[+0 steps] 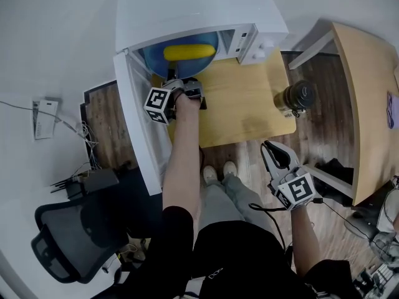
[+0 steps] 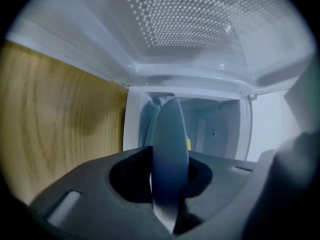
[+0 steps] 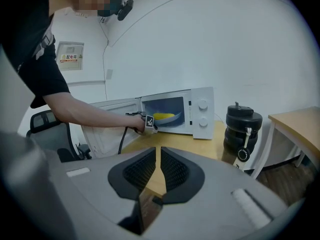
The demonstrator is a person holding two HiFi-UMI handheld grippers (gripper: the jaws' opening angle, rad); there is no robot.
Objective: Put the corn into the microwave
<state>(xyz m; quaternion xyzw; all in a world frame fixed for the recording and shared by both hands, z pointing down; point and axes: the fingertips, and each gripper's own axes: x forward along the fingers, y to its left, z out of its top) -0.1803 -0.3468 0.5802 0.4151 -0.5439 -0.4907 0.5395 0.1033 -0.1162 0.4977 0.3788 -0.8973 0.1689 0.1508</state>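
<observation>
One corn cob [image 1: 189, 52] lies on one blue plate [image 1: 154, 60] inside the one microwave [image 1: 187, 11], door open. The left gripper's [image 1: 187, 87] fingers clamp the plate's rim at the microwave's mouth. The right gripper [image 3: 159, 159], well away from the microwave, has its fingers closed on nothing. One dark bottle [image 1: 298, 98] stands on the tabletop [image 1: 243, 111] near the microwave.

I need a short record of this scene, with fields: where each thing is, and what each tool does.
microwave: white, on table, door open
plate: blue, mostly inside microwave
corn: on plate
left tool: shut on plate rim
right tool: shut, empty, short of table
bottle: black, at table's right edge
</observation>
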